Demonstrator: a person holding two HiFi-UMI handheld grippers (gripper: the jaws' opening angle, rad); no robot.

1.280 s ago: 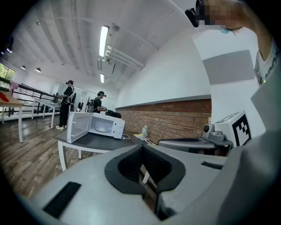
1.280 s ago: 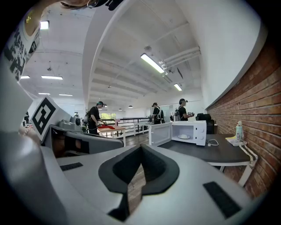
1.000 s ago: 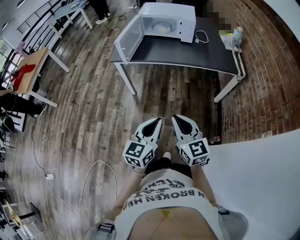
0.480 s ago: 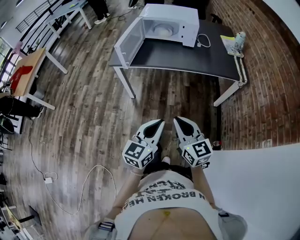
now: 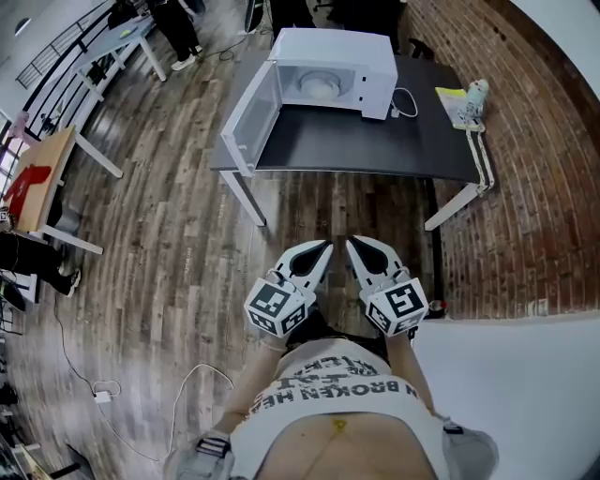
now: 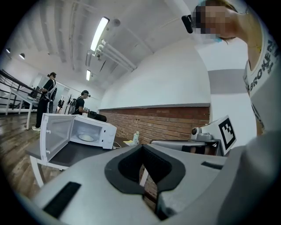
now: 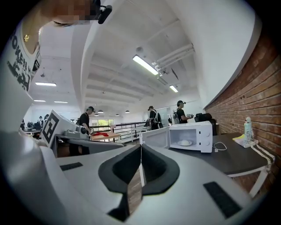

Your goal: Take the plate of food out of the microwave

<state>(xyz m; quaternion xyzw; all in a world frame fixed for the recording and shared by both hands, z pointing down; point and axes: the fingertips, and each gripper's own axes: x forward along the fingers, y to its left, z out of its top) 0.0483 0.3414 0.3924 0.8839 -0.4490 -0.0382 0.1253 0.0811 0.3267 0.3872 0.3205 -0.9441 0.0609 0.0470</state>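
Observation:
A white microwave stands at the back of a black table, its door swung open to the left. Inside it sits a white plate of food, also seen as the plate in the left gripper view and the plate in the right gripper view. My left gripper and right gripper are side by side in front of my body, well short of the table. Both are shut and hold nothing.
A power cable lies beside the microwave, with a bottle and papers at the table's right end. A brick wall runs along the right. Other tables and people are at the left. A cord lies on the wooden floor.
Both grippers and I have moved forward towards the table; the microwave now appears closer and lower in the head view. Neither gripper's jaws have changed.

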